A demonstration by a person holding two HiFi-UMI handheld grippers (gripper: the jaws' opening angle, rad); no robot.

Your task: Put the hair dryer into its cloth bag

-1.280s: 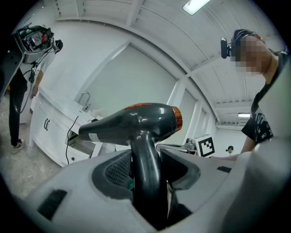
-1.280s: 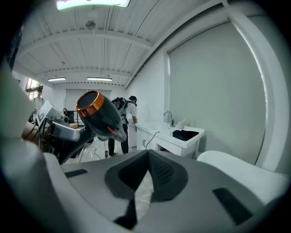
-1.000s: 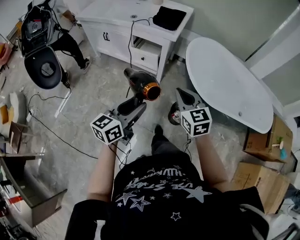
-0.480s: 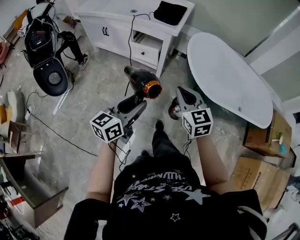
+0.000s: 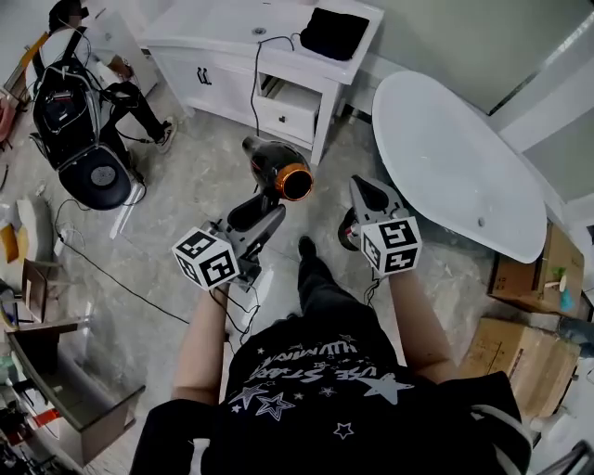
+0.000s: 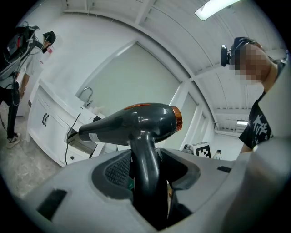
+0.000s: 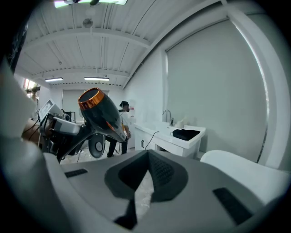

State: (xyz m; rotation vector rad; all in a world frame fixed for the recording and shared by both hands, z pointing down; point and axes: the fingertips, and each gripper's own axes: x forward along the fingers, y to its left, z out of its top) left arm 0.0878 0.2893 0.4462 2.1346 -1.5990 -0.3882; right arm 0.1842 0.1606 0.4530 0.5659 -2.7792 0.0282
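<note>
We held the hair dryer (image 5: 278, 169) in the air over the floor, short of the white vanity (image 5: 232, 28), with its handle pinched in our left gripper (image 5: 264, 211). It was glossy dark grey, with an orange ring at its wide end and a taper to the other. Our right gripper (image 5: 362, 190) was pressed together on nothing, near the dryer. Only the left gripper view showed the handle upright between the pads. The head view showed the black cloth bag (image 5: 334, 32) lying on the vanity top.
</note>
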